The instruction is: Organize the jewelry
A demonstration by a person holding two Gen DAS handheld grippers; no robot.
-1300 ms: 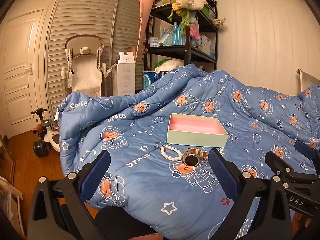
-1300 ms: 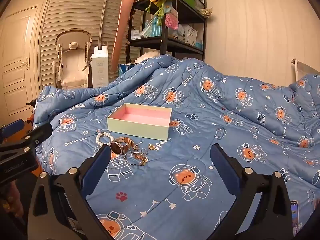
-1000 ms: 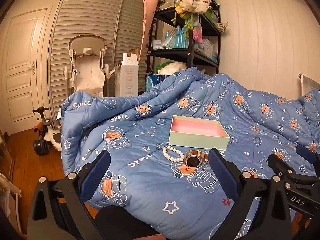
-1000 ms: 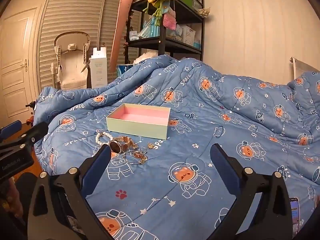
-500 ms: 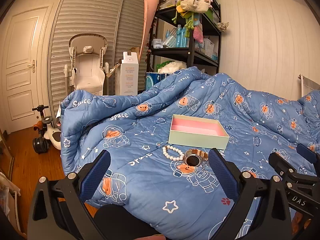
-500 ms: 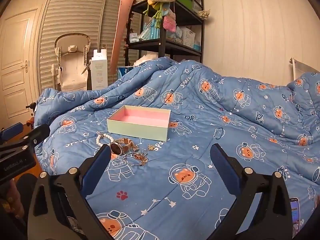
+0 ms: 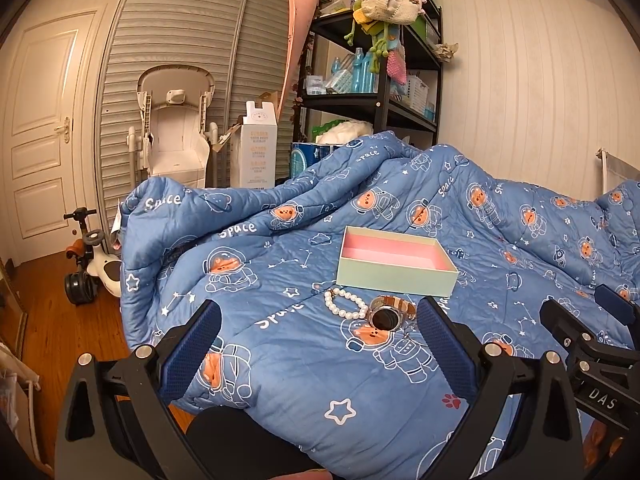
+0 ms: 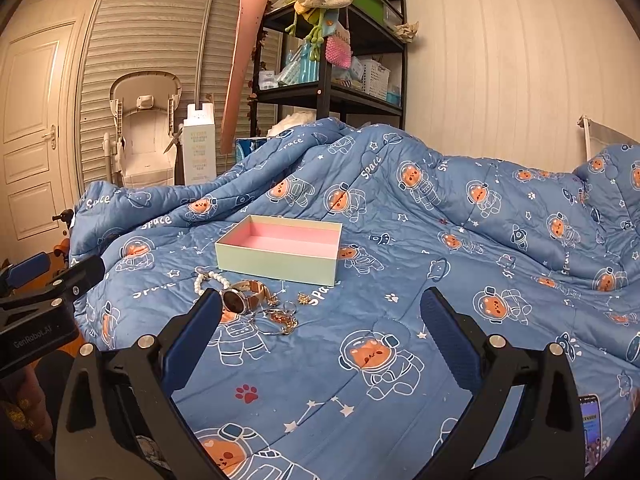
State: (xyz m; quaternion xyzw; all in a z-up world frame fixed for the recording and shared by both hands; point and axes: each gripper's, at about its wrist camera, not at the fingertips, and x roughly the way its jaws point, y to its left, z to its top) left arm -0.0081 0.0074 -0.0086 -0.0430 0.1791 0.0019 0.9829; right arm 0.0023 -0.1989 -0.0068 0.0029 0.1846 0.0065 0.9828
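An open pale green box with a pink lining [image 7: 394, 266] [image 8: 282, 250] sits on the blue space-print quilt [image 7: 300, 340]. In front of it lie a white pearl bracelet [image 7: 345, 304] [image 8: 208, 280], a rose-gold watch with a dark face [image 7: 387, 314] [image 8: 242, 298] and a small heap of gold jewelry [image 8: 285, 314]. My left gripper [image 7: 318, 350] is open and empty, above the quilt short of the jewelry. My right gripper [image 8: 320, 340] is open and empty, to the right of the jewelry.
The quilt [image 8: 460, 240] is rumpled and rises behind the box. A black shelf unit [image 7: 368, 92], a white high chair [image 7: 174, 136] and a tall carton [image 7: 258, 152] stand behind the bed. A ride-on toy [image 7: 90, 264] sits on the wood floor. A phone [image 8: 590, 426] lies at the right.
Both grippers have drifted only slightly; the views shift a little. Both stay open and the jewelry and box have not moved.
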